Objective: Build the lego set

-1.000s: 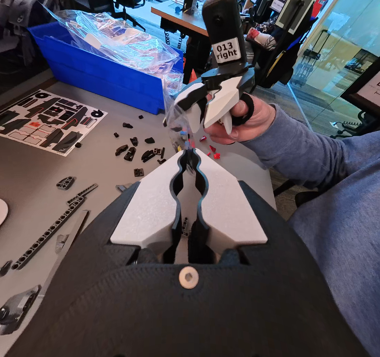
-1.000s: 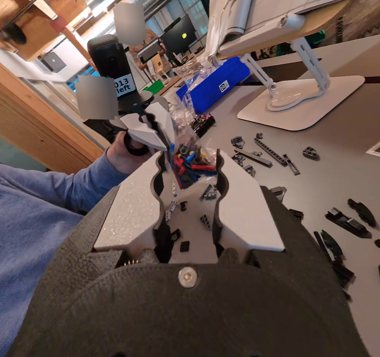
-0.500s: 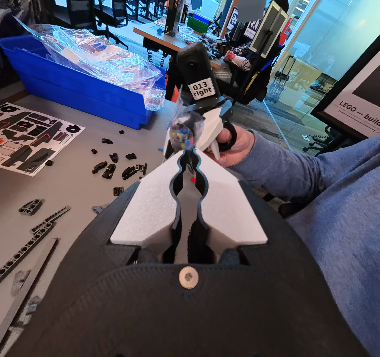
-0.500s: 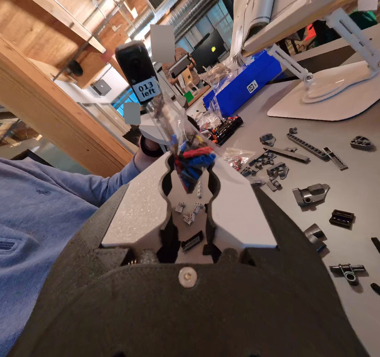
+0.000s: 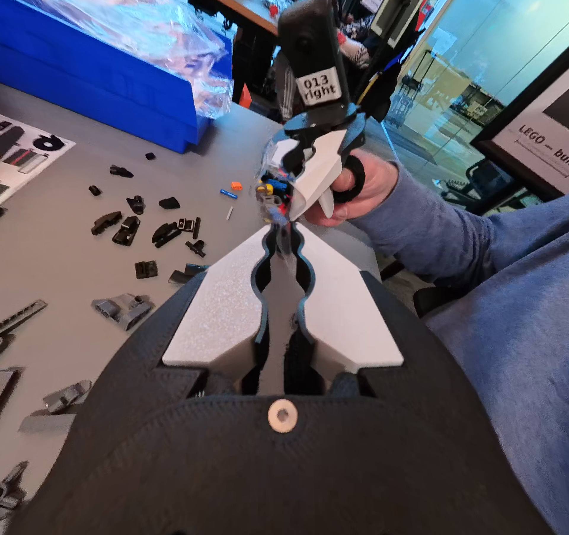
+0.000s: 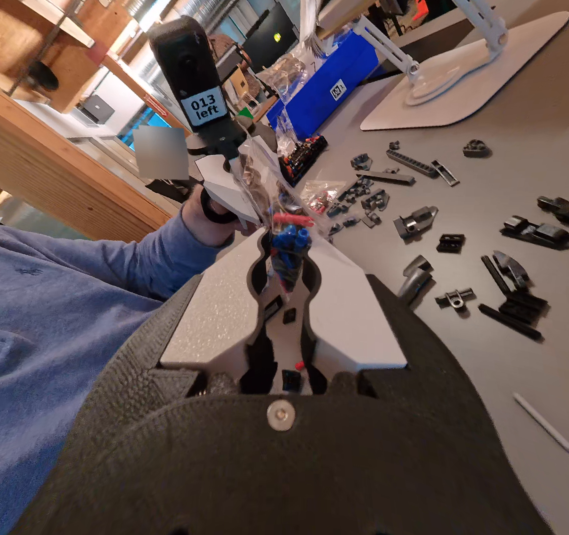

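Your left gripper [image 5: 281, 237] has its jaws nearly together at the tips, pinching one end of the clear bag of small parts [image 5: 272, 193]. Your right gripper [image 6: 284, 243] is closed down on the other end: blue and red pins bulge in the plastic right between its tips, and the bag's corner hangs down into the gap between the fingers. So the bag [image 6: 277, 212] is held up off the table, stretched between the two grippers, tip facing tip.

In the left wrist view, your right hand [image 5: 363, 193] wraps that gripper's handle, blue sleeve [image 5: 431, 237] behind it.

Below and beyond the bag, on the grey table [image 5: 61, 274]: an orange piece [image 5: 236, 185] and a blue pin [image 5: 228, 194] lie near each other, black parts [image 5: 129, 226] scattered to their left, a grey connector [image 5: 123, 309] nearer you. A sticker sheet [image 5: 27, 153] sits at the left edge, with a blue bin [image 5: 92, 89] behind it, crumpled plastic inside.

Right wrist view: another small bag [image 6: 320, 193] lies on the table just beyond the tips, a grey beam [image 6: 411, 163] farther out, and a white stand base [image 6: 462, 89] well beyond.
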`<move>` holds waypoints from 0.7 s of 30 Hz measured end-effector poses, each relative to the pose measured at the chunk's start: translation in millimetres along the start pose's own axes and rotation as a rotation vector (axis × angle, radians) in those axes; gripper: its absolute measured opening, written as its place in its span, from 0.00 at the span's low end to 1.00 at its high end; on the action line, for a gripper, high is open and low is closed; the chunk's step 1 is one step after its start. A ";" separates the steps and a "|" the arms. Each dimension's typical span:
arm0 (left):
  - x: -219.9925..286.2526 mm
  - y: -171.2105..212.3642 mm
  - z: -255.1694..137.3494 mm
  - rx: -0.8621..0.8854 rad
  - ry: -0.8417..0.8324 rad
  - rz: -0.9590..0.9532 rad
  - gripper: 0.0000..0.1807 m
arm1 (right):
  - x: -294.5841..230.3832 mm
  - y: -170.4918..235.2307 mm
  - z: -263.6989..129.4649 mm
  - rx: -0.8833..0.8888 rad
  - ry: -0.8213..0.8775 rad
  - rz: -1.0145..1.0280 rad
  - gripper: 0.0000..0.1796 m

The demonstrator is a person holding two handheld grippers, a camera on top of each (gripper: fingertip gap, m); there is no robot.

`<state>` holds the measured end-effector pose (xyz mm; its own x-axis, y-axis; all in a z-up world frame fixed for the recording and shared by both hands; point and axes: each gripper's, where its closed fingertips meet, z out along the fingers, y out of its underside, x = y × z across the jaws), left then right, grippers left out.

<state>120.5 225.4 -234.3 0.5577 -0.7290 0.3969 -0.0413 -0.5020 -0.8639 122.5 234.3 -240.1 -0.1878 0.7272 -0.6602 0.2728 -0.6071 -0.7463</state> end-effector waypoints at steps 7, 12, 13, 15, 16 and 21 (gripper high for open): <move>-6.2 13.9 16.1 -0.082 -0.004 -0.002 0.06 | 17.2 12.9 -16.6 -0.049 0.087 0.008 0.05; -12.7 26.9 26.5 -0.144 -0.025 0.000 0.06 | 29.7 26.0 -22.8 -0.102 0.146 0.016 0.05; -14.6 30.2 27.9 -0.160 -0.032 0.001 0.06 | 32.8 28.7 -24.4 -0.116 0.165 0.011 0.05; -16.4 34.4 31.0 -0.177 -0.036 0.004 0.06 | 36.5 32.6 -27.2 -0.138 0.188 0.003 0.05; -16.7 36.0 32.6 -0.184 -0.034 0.002 0.06 | 38.2 34.5 -28.7 -0.147 0.199 0.000 0.05; -20.8 44.9 41.7 -0.229 -0.043 0.011 0.06 | 47.8 44.5 -36.6 -0.205 0.250 -0.010 0.05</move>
<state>141.7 237.4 -294.3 0.5906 -0.7171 0.3701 -0.2321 -0.5903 -0.7731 160.2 253.8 -301.8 0.0392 0.8045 -0.5926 0.4615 -0.5406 -0.7034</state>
